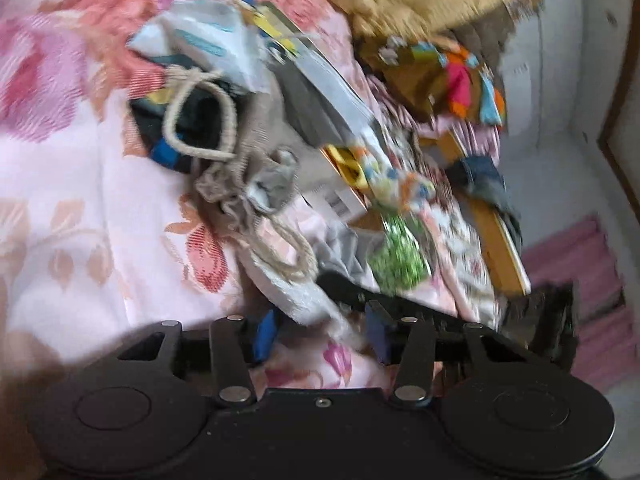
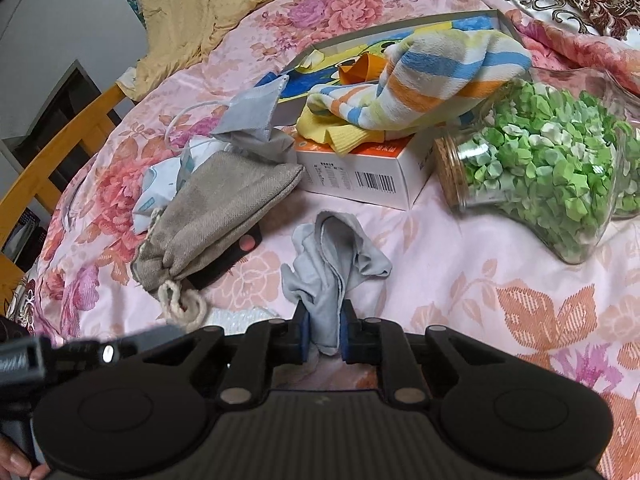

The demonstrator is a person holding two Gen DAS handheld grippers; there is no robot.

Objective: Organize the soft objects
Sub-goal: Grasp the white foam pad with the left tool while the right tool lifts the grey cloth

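In the right wrist view my right gripper (image 2: 325, 334) is shut on a crumpled grey cloth (image 2: 332, 264) that lies on the pink floral bedspread (image 2: 460, 280). A beige drawstring pouch (image 2: 216, 216) lies to its left. A striped towel (image 2: 420, 76) and a yellow cloth (image 2: 340, 132) rest on a white box (image 2: 360, 176). In the blurred left wrist view my left gripper (image 1: 322, 334) is open over the bedspread, close to a white knitted piece (image 1: 296, 292). The pouch (image 1: 256, 128) and its cord loop (image 1: 200, 120) lie ahead of it.
A glass jar of green paper stars (image 2: 552, 168) lies on its side at the right. A flat picture box (image 2: 360, 48) sits behind the towel. A yellow blanket (image 2: 224, 4) lies at the back. A wooden bed rail (image 2: 52, 156) runs along the left.
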